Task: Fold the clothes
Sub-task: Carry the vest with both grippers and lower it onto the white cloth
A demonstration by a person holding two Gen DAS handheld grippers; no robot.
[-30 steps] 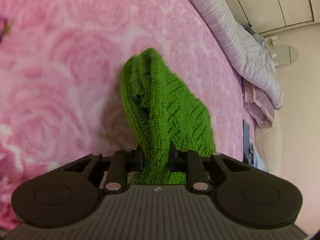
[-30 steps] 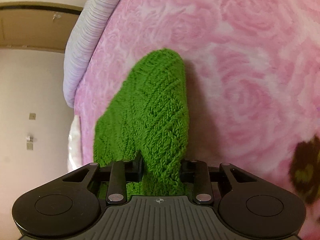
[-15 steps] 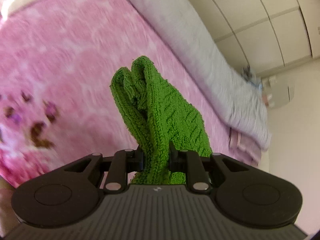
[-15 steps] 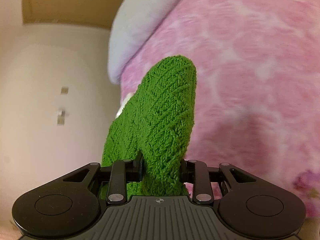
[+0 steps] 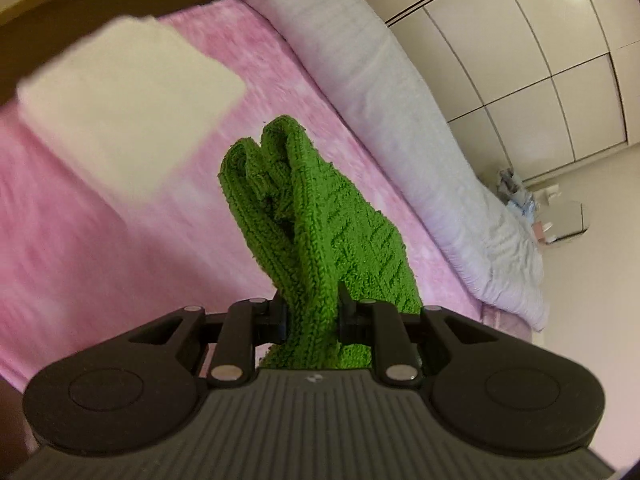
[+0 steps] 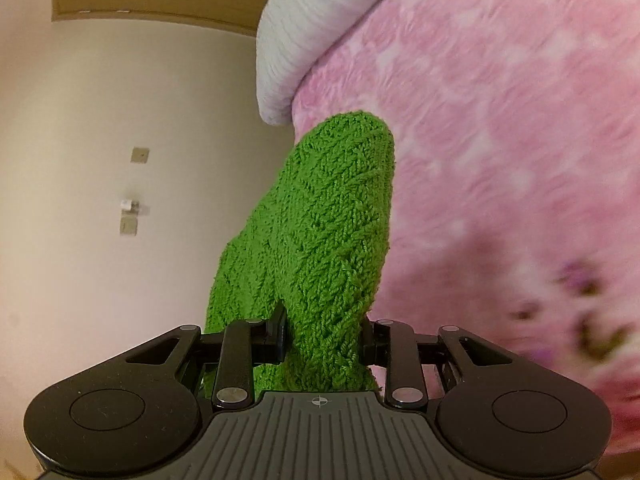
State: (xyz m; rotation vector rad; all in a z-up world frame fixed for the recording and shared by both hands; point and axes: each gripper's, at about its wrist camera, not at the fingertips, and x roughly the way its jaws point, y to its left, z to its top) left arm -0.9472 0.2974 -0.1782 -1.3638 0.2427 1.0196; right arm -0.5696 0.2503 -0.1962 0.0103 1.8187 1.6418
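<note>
A green knitted garment is bunched between the jaws of my left gripper, which is shut on it; the cloth stands up in folds in front of the camera, lifted off the pink rose-patterned blanket. In the right wrist view another part of the same green knit is clamped in my right gripper, also shut on it. The fingertips of both grippers are hidden by the cloth.
A cream folded piece lies on the pink blanket at upper left. A rolled lilac-grey quilt runs along the bed's far edge, seen also as the quilt. White wardrobe doors and a beige wall stand beyond.
Both grippers rose and swept across the bed with the green knit still clamped. The blanket dropped away; the cream piece, quilt and wall came into view.
</note>
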